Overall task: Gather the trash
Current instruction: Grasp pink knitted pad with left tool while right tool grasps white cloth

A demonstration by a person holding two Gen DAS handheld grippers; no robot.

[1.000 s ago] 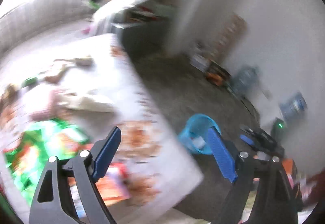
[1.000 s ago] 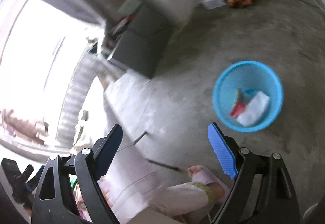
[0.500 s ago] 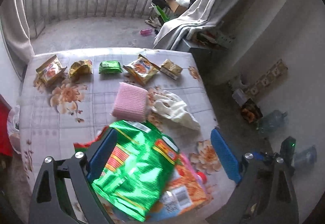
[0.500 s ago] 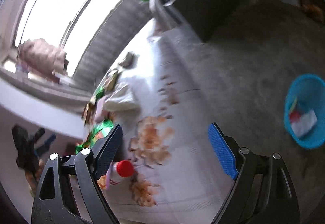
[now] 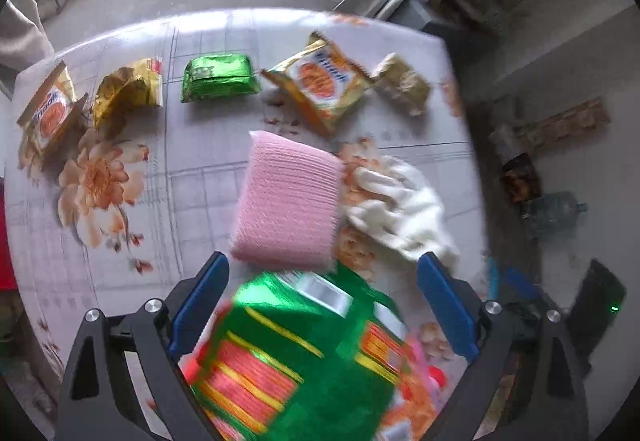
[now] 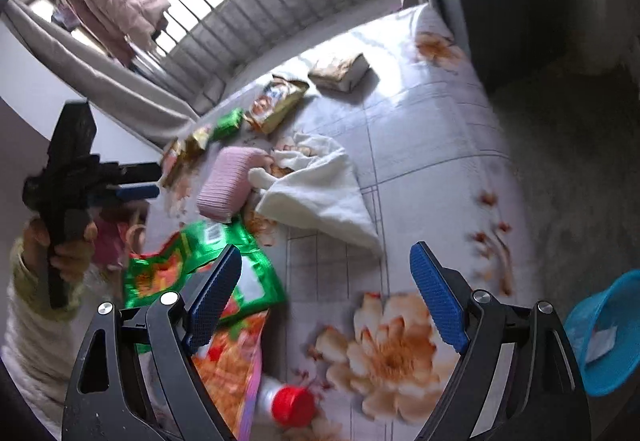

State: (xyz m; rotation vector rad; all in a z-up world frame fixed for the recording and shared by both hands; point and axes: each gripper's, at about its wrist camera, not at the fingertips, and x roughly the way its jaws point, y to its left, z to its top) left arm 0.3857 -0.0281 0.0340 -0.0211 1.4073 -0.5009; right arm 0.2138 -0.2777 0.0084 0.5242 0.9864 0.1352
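Observation:
My left gripper (image 5: 322, 263) hangs open, pointing steeply down over a shiny green snack bag (image 5: 304, 353) at the near edge of the table; nothing is gripped. Past it lie a pink sponge (image 5: 288, 201) and a white cloth (image 5: 400, 209). Along the far side sit a green packet (image 5: 218, 77), an orange-gold packet (image 5: 324, 81) and more wrappers. My right gripper (image 6: 326, 251) is open and empty above the flowered tablecloth (image 6: 420, 129). The green snack bag (image 6: 192, 265), an orange bag (image 6: 228, 365) and a red-capped bottle (image 6: 288, 405) lie by its left finger. The left gripper (image 6: 148, 181) shows in a hand (image 6: 68, 241).
A blue bin (image 6: 604, 337) with some trash in it stands on the concrete floor off the table's right edge. A grey cabinet (image 6: 500, 25) stands beyond the table's far corner. Balcony railing (image 6: 256, 1) runs behind. A water jug (image 5: 556, 213) and clutter sit by the wall.
Both views swung from the floor and the blue bin onto the table. The left gripper dropped closer over the green bag. The right gripper now looks across the tabletop.

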